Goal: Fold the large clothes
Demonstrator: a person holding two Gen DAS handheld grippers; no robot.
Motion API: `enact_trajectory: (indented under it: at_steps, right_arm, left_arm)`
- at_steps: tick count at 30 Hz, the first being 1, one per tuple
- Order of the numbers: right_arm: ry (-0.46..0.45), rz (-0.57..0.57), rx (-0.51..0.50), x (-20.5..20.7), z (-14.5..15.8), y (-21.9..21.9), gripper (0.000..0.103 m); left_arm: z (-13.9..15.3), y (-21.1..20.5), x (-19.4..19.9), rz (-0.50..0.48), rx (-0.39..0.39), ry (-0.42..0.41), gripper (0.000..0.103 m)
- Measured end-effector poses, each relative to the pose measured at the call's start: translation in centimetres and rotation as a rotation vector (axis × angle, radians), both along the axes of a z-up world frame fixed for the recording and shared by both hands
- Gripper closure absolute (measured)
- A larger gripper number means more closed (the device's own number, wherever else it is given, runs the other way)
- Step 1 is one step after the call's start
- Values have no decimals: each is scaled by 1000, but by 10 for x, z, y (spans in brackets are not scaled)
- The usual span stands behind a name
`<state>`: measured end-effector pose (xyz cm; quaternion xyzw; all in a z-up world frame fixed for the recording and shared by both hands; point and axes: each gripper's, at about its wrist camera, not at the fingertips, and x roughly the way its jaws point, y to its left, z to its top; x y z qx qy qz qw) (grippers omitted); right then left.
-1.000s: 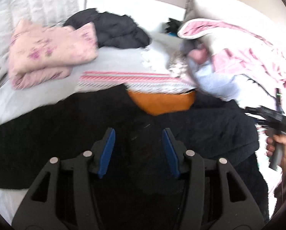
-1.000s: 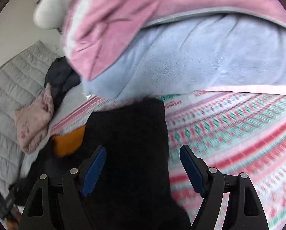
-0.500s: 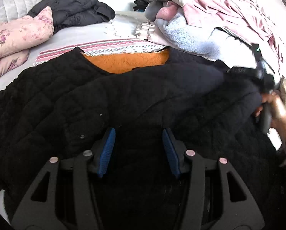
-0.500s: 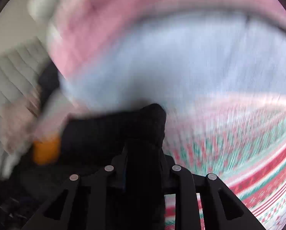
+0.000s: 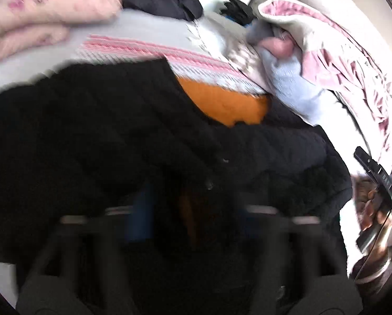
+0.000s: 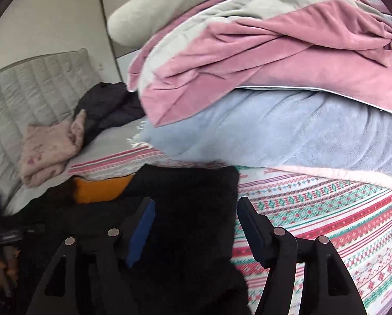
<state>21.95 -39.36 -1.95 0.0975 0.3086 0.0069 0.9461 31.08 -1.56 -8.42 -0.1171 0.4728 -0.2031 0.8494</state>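
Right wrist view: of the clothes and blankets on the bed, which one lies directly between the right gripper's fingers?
The black jacket with the orange lining. It lies between the open right gripper; the pink blanket and blue blanket are piled beyond.

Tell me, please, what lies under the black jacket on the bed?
Beneath the black jacket, the striped patterned blanket shows at its edges, with grey sheet further back. Whatever lies directly under the jacket's middle is covered.

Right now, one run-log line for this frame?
step: fold jacket | right gripper: open, sleeve between fingers | left gripper: blurred, state unclear | jacket: spread on bed, orange lining showing
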Motion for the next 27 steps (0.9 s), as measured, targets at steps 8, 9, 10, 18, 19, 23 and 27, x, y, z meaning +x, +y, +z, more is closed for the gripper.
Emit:
enact_trajectory:
  at_steps: [8, 9, 10, 18, 19, 23, 27]
  right_arm:
    - [238, 78, -165, 21, -78, 36, 37]
    - [248, 85, -178, 21, -87, 39, 37]
    - [217, 70, -177, 17, -84, 39, 37]
    - [59, 99, -95, -14, -34, 56, 36]
    - [81, 134, -79, -10, -39, 62, 36]
    - [252, 146, -161, 10, -90, 72, 35]
    - [238, 115, -192, 3, -75, 77, 35]
  left_arm:
    - [22, -1, -9, 160, 230, -132, 60]
    - [26, 2, -14, 167, 203, -148, 60]
    - [35, 4, -25, 184, 182, -190, 60]
    - [59, -35, -65, -32, 151, -384, 46]
    - [43, -44, -60, -74, 169, -326, 46]
    - [-10, -55, -48, -138, 213, -194, 45]
    - [5, -43, -47, -128, 172, -140, 45]
